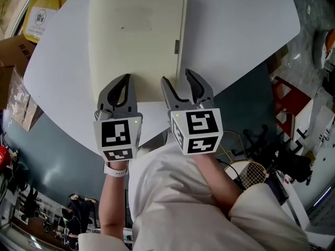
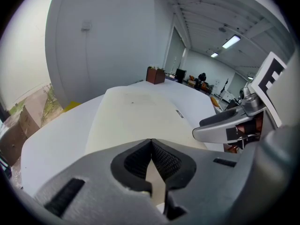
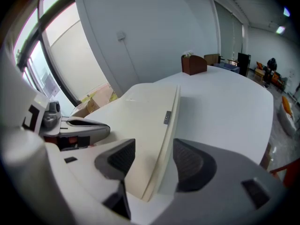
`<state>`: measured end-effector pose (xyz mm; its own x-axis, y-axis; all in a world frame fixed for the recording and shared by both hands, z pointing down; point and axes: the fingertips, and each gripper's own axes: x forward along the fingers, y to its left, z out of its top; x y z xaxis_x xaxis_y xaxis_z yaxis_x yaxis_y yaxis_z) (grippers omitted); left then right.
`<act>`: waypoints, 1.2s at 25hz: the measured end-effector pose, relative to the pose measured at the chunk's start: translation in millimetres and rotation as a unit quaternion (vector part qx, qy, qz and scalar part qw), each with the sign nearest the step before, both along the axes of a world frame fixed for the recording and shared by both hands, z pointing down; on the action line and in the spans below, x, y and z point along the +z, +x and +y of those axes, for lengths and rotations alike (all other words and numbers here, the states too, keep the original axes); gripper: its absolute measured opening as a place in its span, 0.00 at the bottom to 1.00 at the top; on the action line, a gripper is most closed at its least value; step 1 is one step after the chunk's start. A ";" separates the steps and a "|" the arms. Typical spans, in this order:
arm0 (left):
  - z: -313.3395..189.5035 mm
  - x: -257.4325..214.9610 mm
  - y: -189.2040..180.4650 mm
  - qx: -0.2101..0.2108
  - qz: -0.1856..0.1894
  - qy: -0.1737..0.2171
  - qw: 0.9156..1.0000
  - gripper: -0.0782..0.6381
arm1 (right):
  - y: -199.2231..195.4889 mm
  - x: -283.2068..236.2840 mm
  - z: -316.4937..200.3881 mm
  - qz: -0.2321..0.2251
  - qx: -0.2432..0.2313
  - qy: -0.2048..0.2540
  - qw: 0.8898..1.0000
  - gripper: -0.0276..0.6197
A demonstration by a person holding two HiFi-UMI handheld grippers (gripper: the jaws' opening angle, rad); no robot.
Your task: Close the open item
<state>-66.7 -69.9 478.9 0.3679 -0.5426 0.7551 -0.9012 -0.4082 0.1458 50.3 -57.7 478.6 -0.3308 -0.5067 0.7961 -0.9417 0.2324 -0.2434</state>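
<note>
In the head view, the cream folder [image 1: 136,35] lies flat in the middle of the white counter [image 1: 235,30], with its long right edge showing as a narrow second strip that carries a small grey tab [image 1: 176,46]. Your left gripper [image 1: 125,80] sits over the folder's near edge with its jaws drawn together. Your right gripper [image 1: 177,77] is just beside it, jaws apart on either side of the folder's right edge near the closest corner. Past the counter's left rim stand cardboard boxes [image 1: 13,98]; you cannot tell what they hold.

In the left gripper view, the left gripper's [image 2: 151,142] jaws meet at the tips with nothing pinched between them. The folder [image 2: 140,111] stretches away beyond them on the counter [image 2: 51,130], tab [image 2: 179,113] on its right side. One jaw of your right gripper reaches in from the right. A brown box [image 2: 155,75] stands at the counter's far end, too small to see into.

In the right gripper view, the right gripper's [image 3: 154,149] jaws stand wide, not pressing on anything. The folder's [image 3: 140,121] right edge runs up between them, and two layers show there: an upper sheet with the tab [image 3: 167,117] and a lower one under it, lying close together. The bare counter [image 3: 225,107] spreads to the right. The brown box [image 3: 193,63] sits at the far end with something pale just showing at its top.
</note>
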 end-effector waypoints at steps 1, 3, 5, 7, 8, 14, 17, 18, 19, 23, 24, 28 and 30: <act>0.0 -4.1 -0.1 -0.001 0.000 0.004 1.000 0.14 | -0.3 -4.1 -0.3 -0.002 0.000 0.005 1.000 0.41; 1.2 -14.1 -0.9 -0.002 -0.001 0.016 1.000 0.14 | 0.0 -12.3 0.4 -0.004 0.001 0.017 1.000 0.41; 4.0 -25.4 -1.9 -0.006 0.002 0.028 1.000 0.14 | -0.9 -21.7 2.1 -0.008 -0.008 0.030 0.999 0.41; 8.4 -37.4 -1.9 -0.010 0.007 0.037 0.999 0.14 | -2.8 -32.5 5.2 -0.011 -0.029 0.048 0.998 0.41; 11.4 -43.8 -1.7 -0.012 0.009 0.042 0.999 0.14 | -3.3 -38.4 7.3 -0.010 -0.039 0.057 0.998 0.41; 31.5 -84.0 -1.6 -0.025 0.019 0.073 0.997 0.14 | 10.6 -79.2 14.5 -0.004 -0.041 0.107 0.993 0.28; 37.3 -105.0 -4.3 -0.031 0.027 0.090 0.995 0.14 | 18.2 -99.1 11.0 -0.011 -0.033 0.125 0.992 0.16; 41.1 -113.2 -5.5 -0.029 0.030 0.096 0.995 0.14 | 19.2 -105.8 12.1 -0.015 -0.032 0.128 0.991 0.12; 46.3 -121.9 -6.4 -0.026 0.035 0.100 0.994 0.14 | 20.1 -113.3 14.5 -0.017 -0.031 0.133 0.990 0.11; 67.2 -150.6 -11.2 -0.025 0.042 0.116 0.992 0.14 | 27.1 -143.4 23.4 -0.007 -0.042 0.171 0.984 0.10; 72.0 -155.7 -13.1 -0.028 0.042 0.118 0.992 0.14 | 28.7 -151.0 25.3 -0.006 -0.046 0.182 0.982 0.09; 86.1 -180.3 -21.5 -0.041 0.050 0.156 0.986 0.14 | 30.9 -180.4 34.8 -0.006 -0.067 0.223 0.972 0.08; 93.0 -187.7 -25.7 -0.053 0.059 0.164 0.983 0.14 | 29.5 -191.6 37.3 -0.017 -0.075 0.238 0.968 0.07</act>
<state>-92.5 23.1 291.2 0.3714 -0.7900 0.4879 -0.9257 -0.3560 0.1282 79.8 -20.4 287.1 -0.4507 -0.7581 0.4713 -0.8821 0.4594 -0.1046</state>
